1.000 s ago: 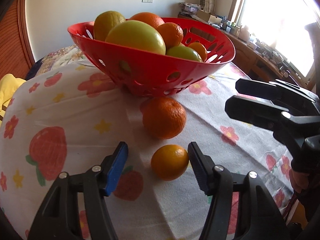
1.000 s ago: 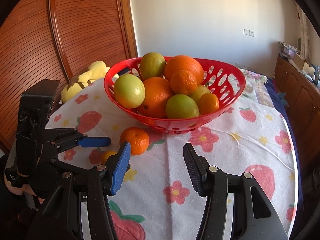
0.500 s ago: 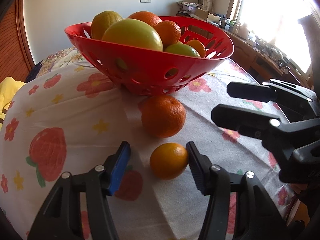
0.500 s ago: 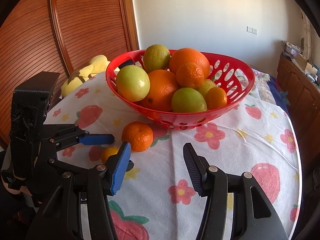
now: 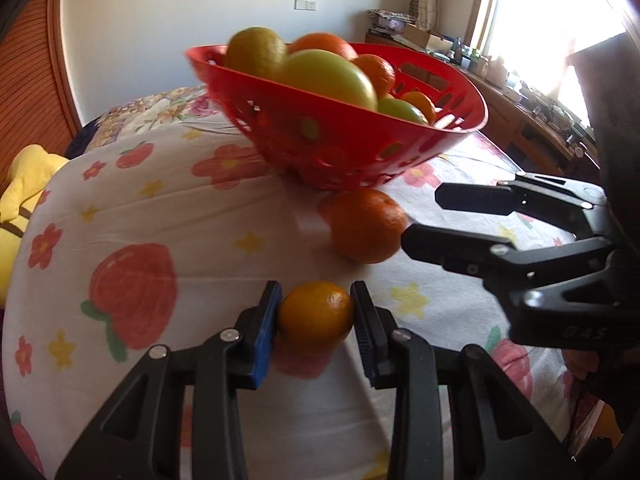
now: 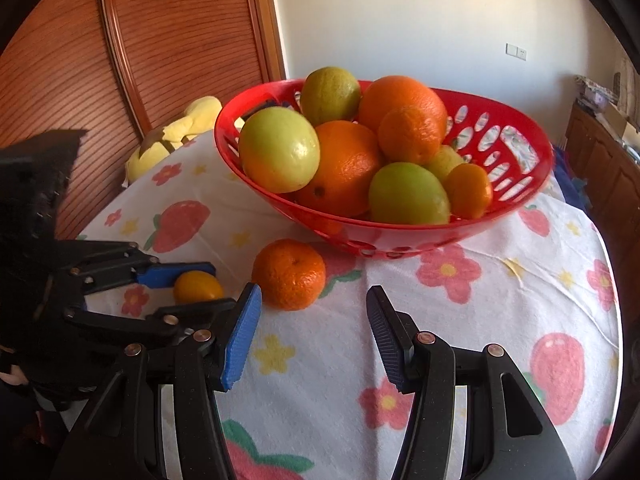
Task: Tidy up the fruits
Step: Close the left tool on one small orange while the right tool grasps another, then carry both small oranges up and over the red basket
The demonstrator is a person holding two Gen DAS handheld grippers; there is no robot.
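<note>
A small orange lies on the flowered tablecloth, and my left gripper is closing on it, both pads pressed against its sides. The right wrist view shows the same small orange between the left gripper's fingers. A larger mandarin sits loose just in front of the red basket, which is heaped with oranges and green-yellow fruit. My right gripper hovers open just short of that mandarin, holding nothing. In the left wrist view the right gripper reaches in from the right, beside the mandarin.
The round table's cloth drops off at the near and side edges. A yellow plush toy lies behind the table on the left, by a wooden slatted door. A low wooden cabinet runs under the window.
The left gripper's jaws have come together from wide apart onto the small orange. The right gripper has edged closer to the mandarin and basket, its jaws unchanged.
</note>
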